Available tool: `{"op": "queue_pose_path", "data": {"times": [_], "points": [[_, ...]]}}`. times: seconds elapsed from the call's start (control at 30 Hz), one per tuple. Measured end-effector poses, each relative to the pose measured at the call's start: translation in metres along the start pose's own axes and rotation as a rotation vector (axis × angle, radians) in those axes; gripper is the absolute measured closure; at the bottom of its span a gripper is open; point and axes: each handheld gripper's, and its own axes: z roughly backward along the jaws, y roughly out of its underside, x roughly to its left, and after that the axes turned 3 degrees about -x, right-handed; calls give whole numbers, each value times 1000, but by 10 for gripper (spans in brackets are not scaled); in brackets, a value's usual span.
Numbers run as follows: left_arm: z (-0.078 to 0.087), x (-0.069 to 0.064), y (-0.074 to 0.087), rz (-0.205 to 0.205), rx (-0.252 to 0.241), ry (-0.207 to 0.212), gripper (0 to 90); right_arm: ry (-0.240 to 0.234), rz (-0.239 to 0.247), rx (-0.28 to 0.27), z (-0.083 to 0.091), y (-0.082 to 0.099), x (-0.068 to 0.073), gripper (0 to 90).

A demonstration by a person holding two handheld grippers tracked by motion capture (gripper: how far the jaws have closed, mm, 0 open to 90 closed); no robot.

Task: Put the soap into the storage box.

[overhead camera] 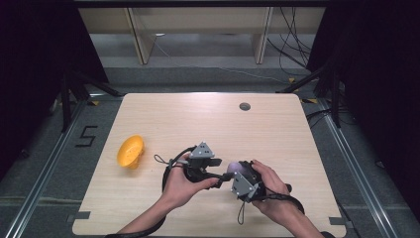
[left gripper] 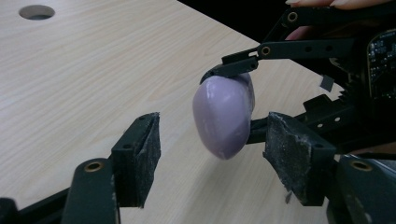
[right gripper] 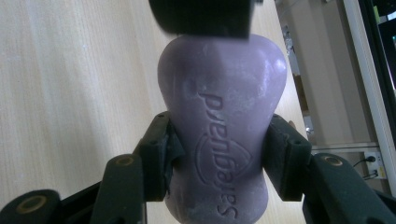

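A purple bar of soap [overhead camera: 232, 167] with raised lettering hangs just above the wooden table [overhead camera: 198, 119], near its front middle. My right gripper [overhead camera: 234, 173] is shut on the bar's narrow waist; in the right gripper view its black jaws press both sides of the soap [right gripper: 222, 116]. My left gripper [overhead camera: 223, 177] comes in from the left and is open. In the left gripper view its two padded jaws stand on either side of the soap [left gripper: 224, 114] without touching it, and the right gripper [left gripper: 245, 98] clamps the bar from the far side.
A yellow bowl [overhead camera: 130, 151] lies tilted on its side near the table's left edge. A round cable hole [overhead camera: 244, 106] sits at the back of the table. Dark stands and cables line the floor around it.
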Motion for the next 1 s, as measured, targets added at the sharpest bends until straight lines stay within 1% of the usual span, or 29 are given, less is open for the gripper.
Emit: {"op": "queue_pose_path", "data": {"times": [0.03, 0.07, 0.1, 0.13, 0.17, 0.2, 0.23, 0.27, 0.33, 0.37, 0.4, 0.43, 0.47, 0.5, 0.53, 0.57, 0.6, 0.63, 0.67, 0.7, 0.73, 0.77, 0.8, 0.83, 0.87, 0.9, 1.0], "points": [[-2, -1, -1, 7, 2, 2, 355, 1, -9, 1, 0, 0, 1, 502], [-4, 0, -2, 12, -2, 17, 357, 1, -20, 3, 0, 0, 2, 502], [-6, -1, -3, 27, 0, 29, 363, -2, 27, -11, -1, -1, -1, 502], [-6, -1, -3, 27, 0, 29, 364, -8, 22, -11, 0, -1, 0, 502], [-9, -2, -5, 28, 4, 40, 367, -2, 21, -9, 0, -2, 0, 502], [-11, -3, -6, 37, 8, 36, 369, -1, 23, -9, 0, -2, 0, 501], [-11, -3, -6, 37, 8, 36, 373, -1, 23, -9, 0, -2, 0, 501], [-12, -2, -7, 32, 21, 43, 373, -4, 22, -11, 0, -2, 0, 502], [-13, -2, -7, 25, 25, 41, 380, -3, 21, -12, 0, -2, 1, 502], [-15, -1, -8, 38, 30, 45, 386, -4, 18, -11, 0, -2, 1, 502], [-15, -1, -8, 38, 30, 45, 390, -4, 18, -11, 0, -2, 1, 502], [-17, 0, -8, 40, 38, 46, 395, -1, -5, -7, 0, -2, 2, 502], [-18, 0, -7, 55, 43, 47, 398, -2, 14, -13, 0, -2, 1, 502], [-19, 0, -7, 50, 42, 43, 402, 3, -3, -10, 0, -2, 2, 502], [-19, 0, -7, 50, 42, 43, 405, 5, -4, -9, 1, -2, 2, 502], [-20, 0, -7, 52, 50, 46, 409, 3, 9, -14, 0, -3, 2, 502], [-20, 0, -7, 52, 50, 46, 410, 3, 9, -14, 0, -3, 2, 502], [-22, 0, -7, 72, 51, 49, 413, 7, -3, -12, 1, -3, 3, 502], [-22, 0, -7, 72, 51, 49, 414, 7, -3, -12, 1, -3, 3, 502], [-23, 2, -8, 66, 58, 69, 419, 9, -8, -13, 1, -3, 4, 502], [-23, 2, -8, 66, 58, 69, 422, 9, -8, -13, 1, -3, 4, 502], [-24, 1, -8, 75, 61, 59, 422, 10, -7, -13, 0, -3, 4, 501], [-24, 1, -8, 67, 66, 58, 426, 17, -35, -20, 0, -4, 6, 502], [-26, 1, -8, 81, 62, 74, 429, 15, -41, -11, 1, -5, 6, 502], [-26, 1, -8, 81, 62, 74, 430, 16, -39, -9, 1, -5, 6, 502], [-27, 1, -8, 80, 72, 75, 433, 17, 1, -17, 1, -5, 4, 502], [-28, 2, -9, 77, 72, 72, 446, 11, 1, -20, 2, -5, 4, 502]]}}
